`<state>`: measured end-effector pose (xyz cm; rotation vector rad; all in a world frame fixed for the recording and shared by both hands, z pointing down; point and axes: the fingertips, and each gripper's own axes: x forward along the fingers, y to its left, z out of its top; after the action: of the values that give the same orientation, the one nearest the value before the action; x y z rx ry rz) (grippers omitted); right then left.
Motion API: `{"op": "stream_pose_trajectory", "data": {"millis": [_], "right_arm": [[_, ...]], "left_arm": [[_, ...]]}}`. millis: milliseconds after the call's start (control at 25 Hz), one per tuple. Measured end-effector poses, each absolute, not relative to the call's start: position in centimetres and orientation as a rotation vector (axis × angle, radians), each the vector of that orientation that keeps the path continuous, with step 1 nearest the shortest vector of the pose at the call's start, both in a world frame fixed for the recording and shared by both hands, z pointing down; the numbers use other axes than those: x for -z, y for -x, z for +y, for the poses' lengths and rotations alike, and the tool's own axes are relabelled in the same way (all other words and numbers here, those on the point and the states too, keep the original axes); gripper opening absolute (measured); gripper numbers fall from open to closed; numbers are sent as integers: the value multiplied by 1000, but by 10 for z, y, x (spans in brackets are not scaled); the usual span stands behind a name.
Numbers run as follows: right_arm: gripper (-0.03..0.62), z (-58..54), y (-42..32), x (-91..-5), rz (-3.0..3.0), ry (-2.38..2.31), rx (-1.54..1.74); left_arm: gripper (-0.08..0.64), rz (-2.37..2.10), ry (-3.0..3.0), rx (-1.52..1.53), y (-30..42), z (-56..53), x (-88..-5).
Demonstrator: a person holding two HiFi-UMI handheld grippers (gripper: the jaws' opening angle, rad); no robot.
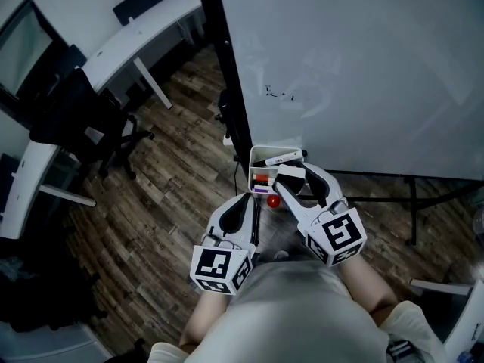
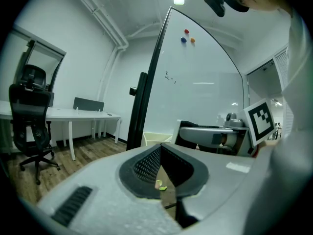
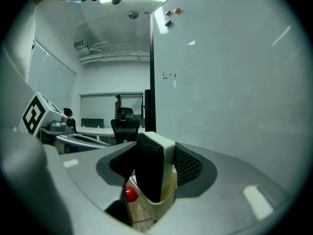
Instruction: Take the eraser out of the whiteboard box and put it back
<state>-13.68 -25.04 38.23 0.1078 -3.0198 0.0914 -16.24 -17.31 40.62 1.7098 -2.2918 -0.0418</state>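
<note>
A white whiteboard box hangs at the lower corner of the whiteboard with markers inside. My right gripper sits just over the box, shut on the eraser. In the right gripper view the eraser stands upright between the jaws, black felt to the left and white back to the right, with the box rim right below it. My left gripper hovers beside the box on its left, its jaws together with nothing in them. The left gripper view shows the box ahead.
A red round thing shows just below the box. The whiteboard's black post and stand bars are close by. A black office chair and white desks stand to the left on the wooden floor.
</note>
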Motion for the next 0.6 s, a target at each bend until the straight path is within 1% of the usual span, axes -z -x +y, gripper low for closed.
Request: {"op": "stream_pose_trajectory", "data": {"millis": [600], "right_arm": [[230, -240, 118, -336, -3116, -150, -42]], "left_arm": [[3, -2268, -1760, 48, 148, -168, -401]]}}
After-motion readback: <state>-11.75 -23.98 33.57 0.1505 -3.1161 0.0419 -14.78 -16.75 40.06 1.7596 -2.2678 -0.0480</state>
